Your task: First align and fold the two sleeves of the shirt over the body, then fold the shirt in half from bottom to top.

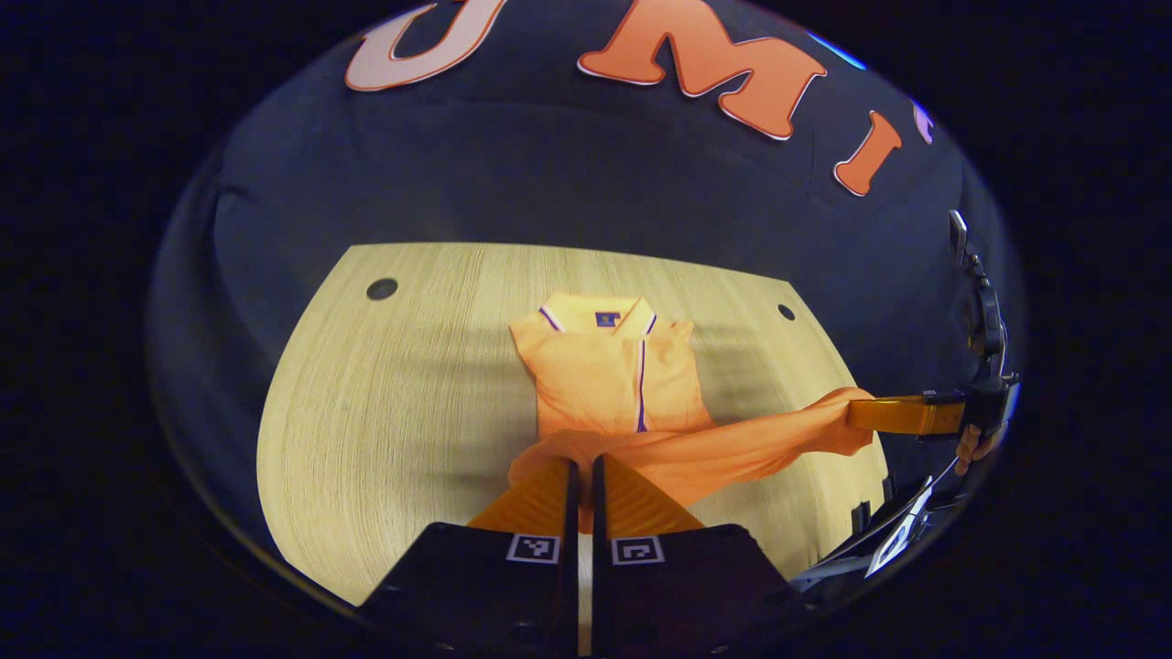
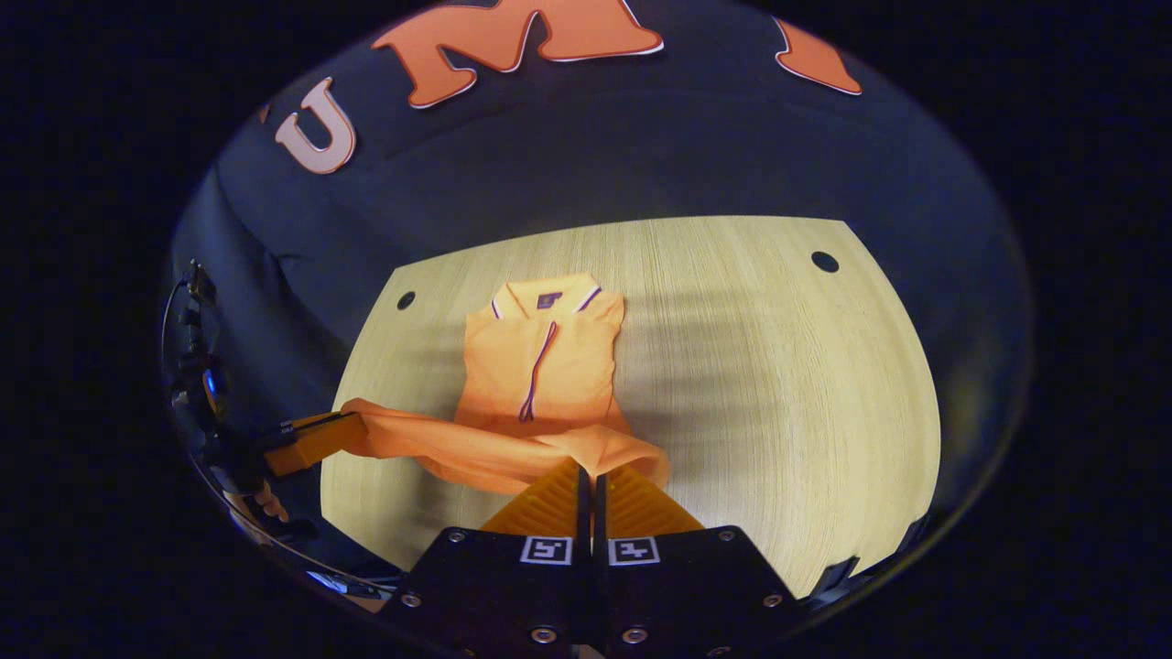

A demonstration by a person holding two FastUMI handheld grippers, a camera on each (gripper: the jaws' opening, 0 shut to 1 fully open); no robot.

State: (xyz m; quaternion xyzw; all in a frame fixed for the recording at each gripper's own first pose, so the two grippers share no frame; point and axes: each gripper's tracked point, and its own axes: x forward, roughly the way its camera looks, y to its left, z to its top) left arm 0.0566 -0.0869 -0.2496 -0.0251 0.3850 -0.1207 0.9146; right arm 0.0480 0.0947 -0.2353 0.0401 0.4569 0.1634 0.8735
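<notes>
Both grippers (image 1: 585, 464) (image 2: 586, 478) on shirt (image 1: 609, 371) hem

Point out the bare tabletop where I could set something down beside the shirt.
Free: the table from the shirt out to the right edge hole, and the strip left of the shirt in the left gripper view. Crowded: the near edge, where both hand-held grippers grip the lifted hem.

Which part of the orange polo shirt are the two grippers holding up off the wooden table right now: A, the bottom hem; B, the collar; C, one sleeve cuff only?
A: both the left gripper and the right gripper pinch the orange polo shirt's hem, while its collar lies flat on the wooden table.
</notes>
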